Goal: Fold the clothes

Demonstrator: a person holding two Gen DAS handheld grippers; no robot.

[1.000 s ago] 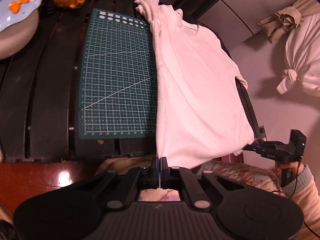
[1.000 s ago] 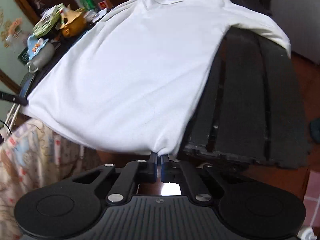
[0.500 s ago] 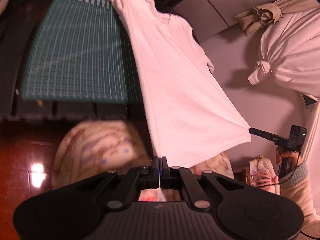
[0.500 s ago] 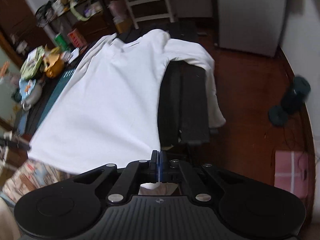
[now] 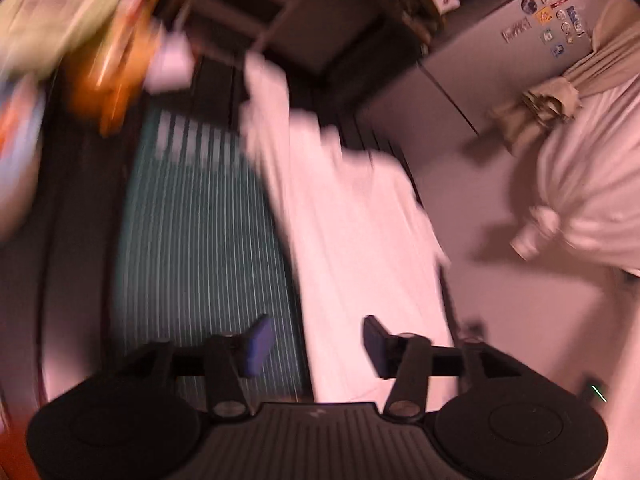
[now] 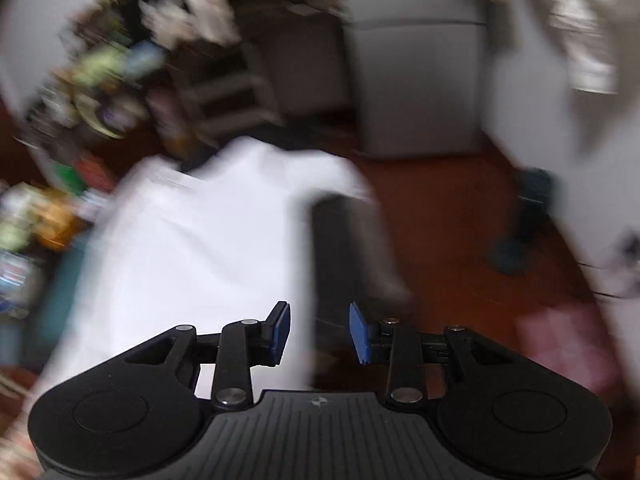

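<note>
**White T-shirt lies free, both grippers open**

The white T-shirt [image 5: 352,240] lies mid-frame along the dark table [image 6: 340,248], beside a green cutting mat [image 5: 200,240]. Left gripper [image 5: 316,344] and right gripper [image 6: 318,332] gape, empty. Motion blur smears the upper-left clutter.

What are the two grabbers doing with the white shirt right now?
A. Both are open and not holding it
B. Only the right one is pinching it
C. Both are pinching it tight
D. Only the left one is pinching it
A: the left gripper and the right gripper both have their fingers spread apart with nothing between them, and the white shirt lies on the table beyond.
</note>
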